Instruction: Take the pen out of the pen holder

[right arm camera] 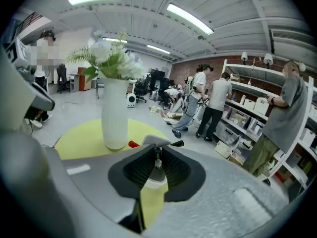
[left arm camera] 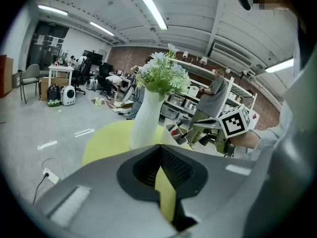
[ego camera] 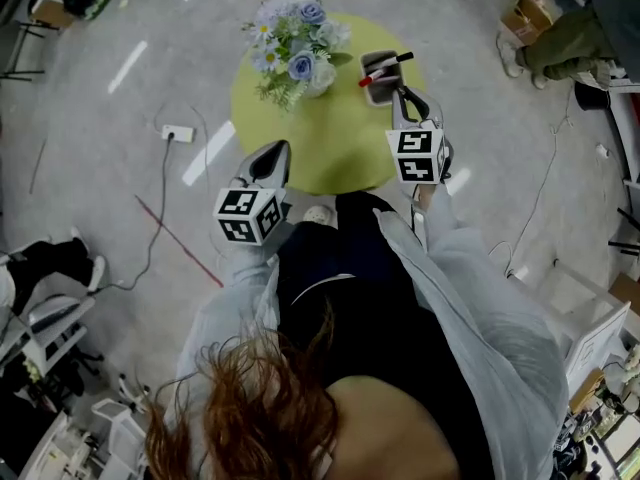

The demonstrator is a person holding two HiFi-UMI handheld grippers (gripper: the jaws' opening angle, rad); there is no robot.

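Observation:
On the round yellow-green table (ego camera: pixel 330 148) a grey pen holder (ego camera: pixel 378 71) stands at the far right, holding a red-capped pen (ego camera: pixel 367 81) and a black pen (ego camera: pixel 397 59). My right gripper (ego camera: pixel 401 92) reaches it from the near side. In the right gripper view the right gripper (right arm camera: pixel 158 151) is shut on a thin pale pen (right arm camera: pixel 158 160), just above the pen holder (right arm camera: pixel 154 180). My left gripper (ego camera: pixel 281 148) hovers over the table's near left edge, shut with nothing in it; its pads meet in the left gripper view (left arm camera: pixel 160 150), where the pen holder (left arm camera: pixel 173 132) shows beyond.
A white vase (ego camera: pixel 319 76) of blue and white flowers (ego camera: pixel 293 40) stands at the table's far left, beside the holder. A power strip (ego camera: pixel 178 133) with its cable lies on the floor to the left. Shelves and several people stand beyond the table.

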